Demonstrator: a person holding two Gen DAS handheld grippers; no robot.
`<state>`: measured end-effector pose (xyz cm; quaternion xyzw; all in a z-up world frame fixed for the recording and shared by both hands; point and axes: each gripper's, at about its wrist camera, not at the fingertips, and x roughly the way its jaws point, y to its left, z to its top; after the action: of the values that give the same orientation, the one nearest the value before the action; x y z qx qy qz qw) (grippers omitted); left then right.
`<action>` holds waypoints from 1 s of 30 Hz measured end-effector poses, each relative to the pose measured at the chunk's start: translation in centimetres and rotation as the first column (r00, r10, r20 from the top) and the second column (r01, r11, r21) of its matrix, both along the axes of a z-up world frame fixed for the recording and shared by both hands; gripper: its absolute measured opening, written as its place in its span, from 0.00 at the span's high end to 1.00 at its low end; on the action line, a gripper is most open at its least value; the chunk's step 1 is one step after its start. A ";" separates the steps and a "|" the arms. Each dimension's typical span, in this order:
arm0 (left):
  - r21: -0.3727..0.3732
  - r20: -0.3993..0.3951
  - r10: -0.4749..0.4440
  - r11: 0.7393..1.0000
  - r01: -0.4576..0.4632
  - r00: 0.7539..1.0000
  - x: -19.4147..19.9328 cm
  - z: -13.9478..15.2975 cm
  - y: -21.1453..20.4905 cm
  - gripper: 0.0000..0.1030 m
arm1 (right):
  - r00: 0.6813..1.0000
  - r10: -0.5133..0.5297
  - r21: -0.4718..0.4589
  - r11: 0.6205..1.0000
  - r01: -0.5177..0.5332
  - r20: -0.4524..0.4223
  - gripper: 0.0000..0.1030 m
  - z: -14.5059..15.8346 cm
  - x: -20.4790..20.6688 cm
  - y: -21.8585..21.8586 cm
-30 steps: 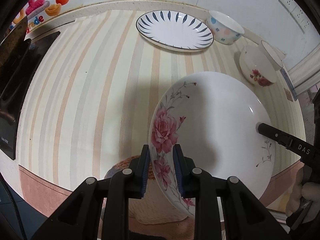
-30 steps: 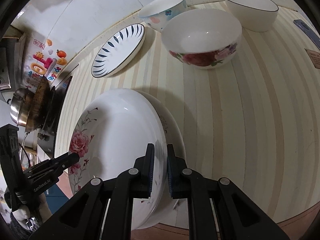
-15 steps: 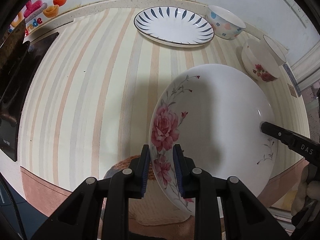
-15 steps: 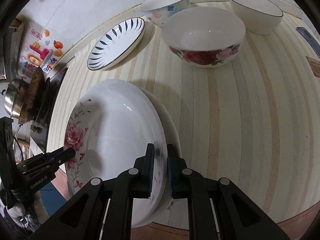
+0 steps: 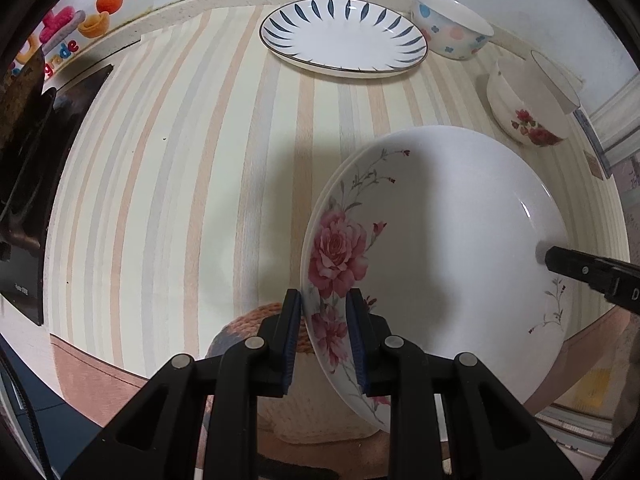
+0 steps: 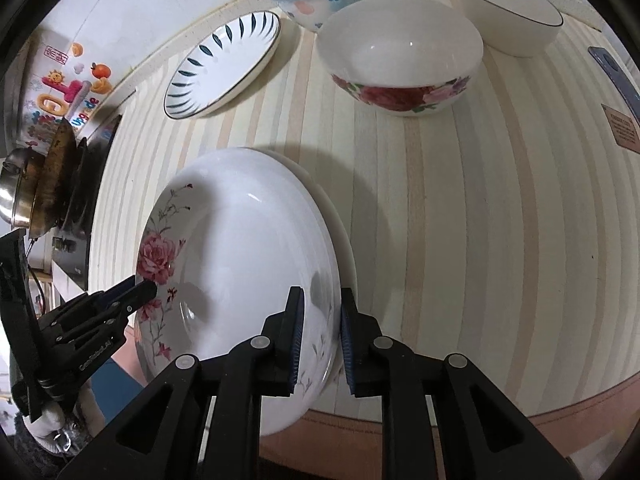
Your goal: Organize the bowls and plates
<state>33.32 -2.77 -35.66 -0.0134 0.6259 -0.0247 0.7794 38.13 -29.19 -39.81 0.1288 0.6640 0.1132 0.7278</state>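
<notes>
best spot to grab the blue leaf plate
Pinch the blue leaf plate at its raised rim, coming from above on the near edge. It lies flat on the counter, shallow, with bowls crowding its far right side; only the upturned lip offers purchase.

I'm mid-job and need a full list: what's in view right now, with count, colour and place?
Rose plate: one, white with pink roses, near counter edge, resting on another white plate whose rim shows beneath.
Blue-leaf plate: one, white with dark blue marks, at the back.
Dotted bowl: one, white with pastel dots, back by the wall.
Rose bowl: one, white with red roses, behind the stack.
Plain bowl: one, white with dark rim, back right.
Striped counter: one, cream and peach.
Stove: dark, far left.
Left hand-held gripper: black, shut on the rose plate's rim.
Right hand-held gripper: black, jaws opening around the opposite rim.
</notes>
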 end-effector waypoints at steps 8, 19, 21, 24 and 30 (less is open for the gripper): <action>-0.006 0.008 0.013 1.000 -0.013 1.000 -0.4 3.0 1.0 0.79 | 0.999 -0.004 0.041 0.999 0.005 -0.035 0.80 2.6 1.1 -1.8; -0.133 0.081 0.119 0.985 -0.107 0.990 10.0 7.5 6.2 0.67 | 0.995 -0.090 0.180 0.980 0.081 0.043 0.59 7.0 10.4 0.7; -0.130 0.064 0.115 0.986 -0.106 0.991 13.3 6.4 7.4 0.67 | 0.992 -0.115 0.179 0.978 0.105 0.044 0.59 6.2 13.1 1.6; -0.144 0.038 0.108 0.984 -0.102 0.993 17.4 4.2 8.7 0.67 | 0.985 -0.172 0.161 0.973 0.166 0.027 0.59 3.9 17.0 2.5; -0.164 -0.023 0.057 0.985 -0.060 0.998 23.5 -0.4 9.2 0.67 | 0.971 -0.239 0.111 0.965 0.238 -0.007 0.59 -0.7 22.1 3.3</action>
<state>56.87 6.40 -36.06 -0.0963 0.6280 -0.0536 0.7704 60.28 -25.94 -40.52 0.2477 0.6338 0.0620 0.7301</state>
